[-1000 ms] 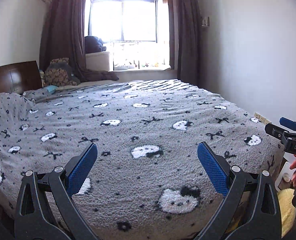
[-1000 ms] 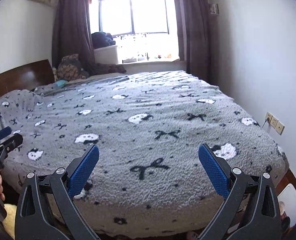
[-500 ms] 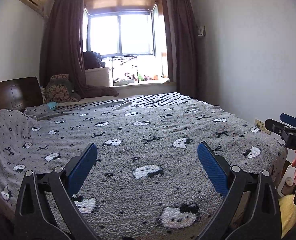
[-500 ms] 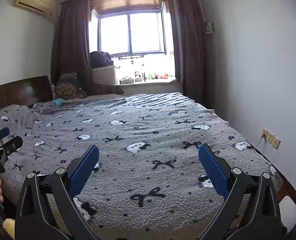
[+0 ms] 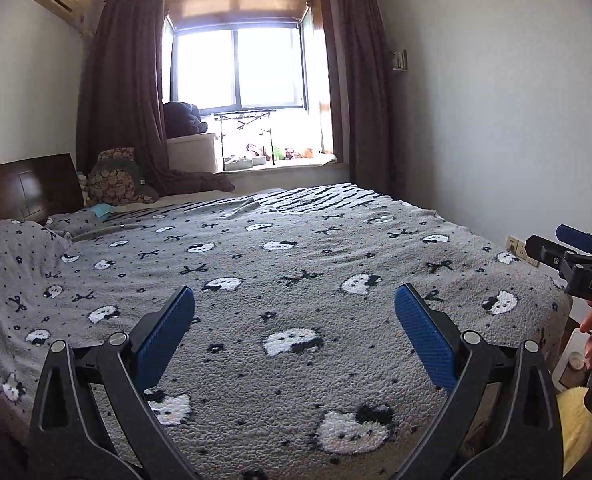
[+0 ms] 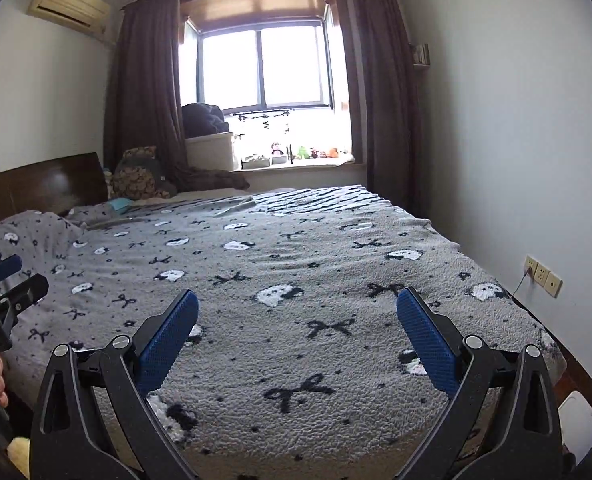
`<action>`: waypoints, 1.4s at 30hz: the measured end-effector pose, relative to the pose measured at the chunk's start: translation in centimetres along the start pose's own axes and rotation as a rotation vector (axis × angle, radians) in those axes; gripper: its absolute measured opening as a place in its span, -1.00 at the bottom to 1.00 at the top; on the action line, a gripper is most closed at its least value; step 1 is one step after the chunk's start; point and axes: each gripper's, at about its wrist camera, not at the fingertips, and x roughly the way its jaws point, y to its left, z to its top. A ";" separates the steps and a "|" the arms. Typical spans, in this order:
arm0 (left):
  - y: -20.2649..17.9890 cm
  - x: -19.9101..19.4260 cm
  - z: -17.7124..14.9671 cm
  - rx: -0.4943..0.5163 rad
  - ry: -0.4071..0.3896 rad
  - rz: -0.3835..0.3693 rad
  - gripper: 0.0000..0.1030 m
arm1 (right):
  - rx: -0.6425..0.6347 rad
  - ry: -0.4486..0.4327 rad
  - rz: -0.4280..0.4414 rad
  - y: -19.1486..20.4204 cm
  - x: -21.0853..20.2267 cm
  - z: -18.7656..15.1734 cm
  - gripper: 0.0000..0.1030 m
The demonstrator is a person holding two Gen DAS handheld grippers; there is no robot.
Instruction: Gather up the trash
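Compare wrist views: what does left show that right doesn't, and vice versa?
Left only: the right gripper at its right edge, and something yellow bottom right.
Right only: the left gripper at its left edge, and the wall sockets with a plugged-in cable.
Both: patterned blanket, window, curtains, air conditioner, own gripper open and empty.

Bed (image 5: 296, 264): fills centre and lower frame | headboard (image 5: 23, 192): left edge, beside bed | window (image 5: 239, 68): upper centre, behind bed | air conditioner (image 6: 69, 6): upper left, on wall | wall sockets (image 6: 542, 274): right edge, beside bed | cushion (image 5: 113, 178): on bed, left of window.
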 end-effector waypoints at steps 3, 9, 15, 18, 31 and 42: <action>0.1 -0.1 0.1 0.001 -0.002 0.004 0.84 | 0.001 0.000 0.001 -0.1 0.0 0.0 0.93; 0.4 -0.2 0.2 -0.008 -0.001 0.011 0.84 | -0.003 0.000 0.002 0.2 0.0 0.1 0.93; 0.5 -0.3 0.3 -0.007 -0.003 0.011 0.84 | -0.002 -0.008 0.004 0.3 -0.1 0.2 0.93; 0.6 -0.4 0.4 -0.009 -0.007 0.014 0.84 | -0.004 -0.011 0.005 0.4 -0.2 0.3 0.93; 0.9 -0.5 0.4 -0.007 0.002 0.022 0.84 | -0.005 -0.012 0.007 0.6 -0.3 0.4 0.93; 1.1 -0.6 0.4 -0.013 0.002 0.027 0.84 | -0.010 -0.005 0.012 0.7 -0.2 0.3 0.93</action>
